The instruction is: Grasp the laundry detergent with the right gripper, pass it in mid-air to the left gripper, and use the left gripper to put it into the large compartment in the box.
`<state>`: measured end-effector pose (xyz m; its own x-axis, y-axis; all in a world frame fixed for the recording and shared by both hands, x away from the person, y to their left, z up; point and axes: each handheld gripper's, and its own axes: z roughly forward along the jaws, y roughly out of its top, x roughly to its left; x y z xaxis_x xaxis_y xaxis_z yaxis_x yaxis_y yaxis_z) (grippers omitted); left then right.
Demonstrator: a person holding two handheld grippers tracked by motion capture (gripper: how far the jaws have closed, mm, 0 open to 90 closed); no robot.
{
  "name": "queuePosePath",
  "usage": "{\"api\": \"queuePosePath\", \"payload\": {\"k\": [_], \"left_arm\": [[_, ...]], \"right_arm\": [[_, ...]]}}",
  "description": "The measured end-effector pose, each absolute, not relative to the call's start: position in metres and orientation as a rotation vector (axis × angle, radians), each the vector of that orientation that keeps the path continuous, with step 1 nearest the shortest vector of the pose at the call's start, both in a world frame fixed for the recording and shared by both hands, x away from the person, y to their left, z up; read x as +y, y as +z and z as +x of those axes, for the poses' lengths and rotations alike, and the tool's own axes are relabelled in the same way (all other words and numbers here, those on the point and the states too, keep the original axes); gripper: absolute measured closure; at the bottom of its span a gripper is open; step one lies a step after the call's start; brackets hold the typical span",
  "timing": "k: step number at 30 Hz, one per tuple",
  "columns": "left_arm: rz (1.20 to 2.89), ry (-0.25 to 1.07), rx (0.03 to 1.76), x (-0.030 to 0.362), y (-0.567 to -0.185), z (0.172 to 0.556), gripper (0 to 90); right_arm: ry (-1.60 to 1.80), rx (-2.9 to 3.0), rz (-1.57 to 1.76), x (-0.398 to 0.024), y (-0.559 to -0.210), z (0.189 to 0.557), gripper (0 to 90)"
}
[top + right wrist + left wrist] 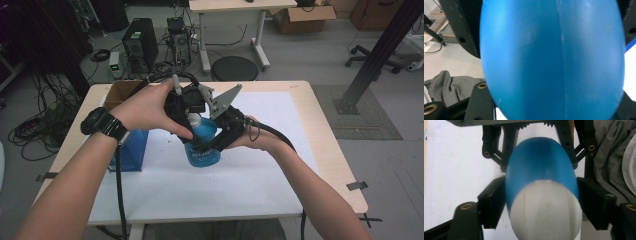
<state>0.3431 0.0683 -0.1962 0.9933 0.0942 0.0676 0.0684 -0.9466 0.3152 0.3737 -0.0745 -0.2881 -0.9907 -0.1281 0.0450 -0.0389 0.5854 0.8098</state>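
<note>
1. Bottle (202, 145), blue with a white cap (546, 212), is held above the table (320, 165) at centre, between both grippers.
2. Right gripper (220, 142), at 3 o'clock of the bottle, pinches its blue body.
3. Left gripper (187, 112), at 11 o'clock, has its jaws on either side of the cap end, pads against the bottle.
4. Blue box (131, 150) stands at 9 o'clock; a carton (120, 92) lies beyond it.

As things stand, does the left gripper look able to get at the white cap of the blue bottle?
Probably yes. In the left gripper view the white cap lies right between the left gripper jaws with nothing in the way, while the right gripper holds the blue bottle by its body.
</note>
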Motion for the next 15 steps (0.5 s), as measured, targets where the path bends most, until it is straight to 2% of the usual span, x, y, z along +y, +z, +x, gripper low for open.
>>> {"api": "queuePosePath", "payload": {"k": [15], "left_arm": [[2.833,0.139,0.141,0.0672,-0.1959,0.3425,35.9]], "right_arm": [[-1.378,-2.717,0.134,-0.0753,-0.2893,0.3737,42.0]]}}
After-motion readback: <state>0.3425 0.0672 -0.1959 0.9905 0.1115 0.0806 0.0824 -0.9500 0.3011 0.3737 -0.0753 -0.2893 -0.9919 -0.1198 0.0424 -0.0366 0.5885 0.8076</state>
